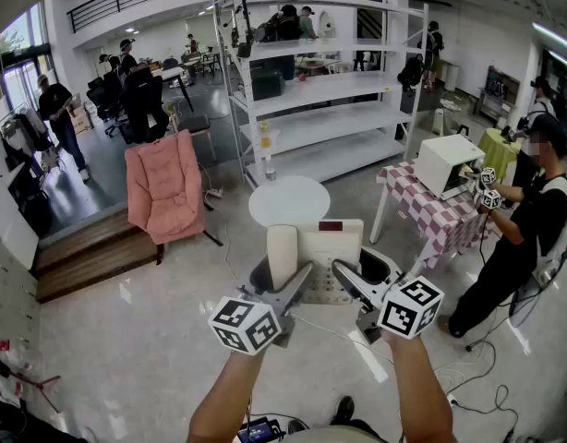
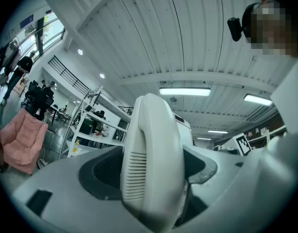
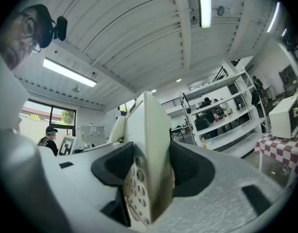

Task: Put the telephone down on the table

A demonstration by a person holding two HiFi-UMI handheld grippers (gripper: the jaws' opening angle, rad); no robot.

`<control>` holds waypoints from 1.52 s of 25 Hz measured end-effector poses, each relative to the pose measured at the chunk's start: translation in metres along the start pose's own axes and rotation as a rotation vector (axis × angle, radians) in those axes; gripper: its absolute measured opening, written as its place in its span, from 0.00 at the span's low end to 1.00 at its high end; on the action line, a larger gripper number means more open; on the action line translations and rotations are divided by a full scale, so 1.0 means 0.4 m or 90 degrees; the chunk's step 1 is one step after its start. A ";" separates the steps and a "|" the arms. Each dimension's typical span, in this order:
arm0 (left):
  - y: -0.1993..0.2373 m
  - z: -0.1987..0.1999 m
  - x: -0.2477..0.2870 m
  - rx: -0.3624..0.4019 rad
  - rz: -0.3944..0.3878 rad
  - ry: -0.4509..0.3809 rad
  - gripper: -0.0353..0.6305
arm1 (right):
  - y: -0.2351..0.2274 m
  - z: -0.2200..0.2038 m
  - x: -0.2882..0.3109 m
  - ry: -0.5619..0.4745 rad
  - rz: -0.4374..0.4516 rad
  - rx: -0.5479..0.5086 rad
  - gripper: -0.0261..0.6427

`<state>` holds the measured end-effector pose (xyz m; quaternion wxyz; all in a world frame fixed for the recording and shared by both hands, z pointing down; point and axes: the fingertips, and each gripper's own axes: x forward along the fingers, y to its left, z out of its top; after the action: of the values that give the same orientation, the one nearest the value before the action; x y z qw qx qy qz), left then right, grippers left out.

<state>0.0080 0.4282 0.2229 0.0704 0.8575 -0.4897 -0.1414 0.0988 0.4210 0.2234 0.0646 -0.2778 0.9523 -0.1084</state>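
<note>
Head view: round table [image 1: 288,199] beyond telephone [image 1: 317,253]

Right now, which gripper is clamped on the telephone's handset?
The left gripper, clamped on the cream plastic telephone's handset; the right gripper grips its keypad side.

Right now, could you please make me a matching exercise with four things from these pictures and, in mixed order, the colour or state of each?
1. telephone
2. armchair
3. round table
4. tablecloth

A. white, stands on the floor
B. red and white checks
C. pink
D. gripped by left tongs and right tongs

Pairs: 1-D, 2-C, 3-A, 4-B
</note>
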 end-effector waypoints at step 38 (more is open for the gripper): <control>0.110 0.011 0.014 -0.015 0.023 -0.007 0.58 | -0.024 -0.011 0.112 -0.002 0.023 0.014 0.36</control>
<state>-0.0269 0.4012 0.2291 0.0806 0.8468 -0.5038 -0.1504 0.0653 0.3895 0.2273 0.0714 -0.2599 0.9558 -0.1171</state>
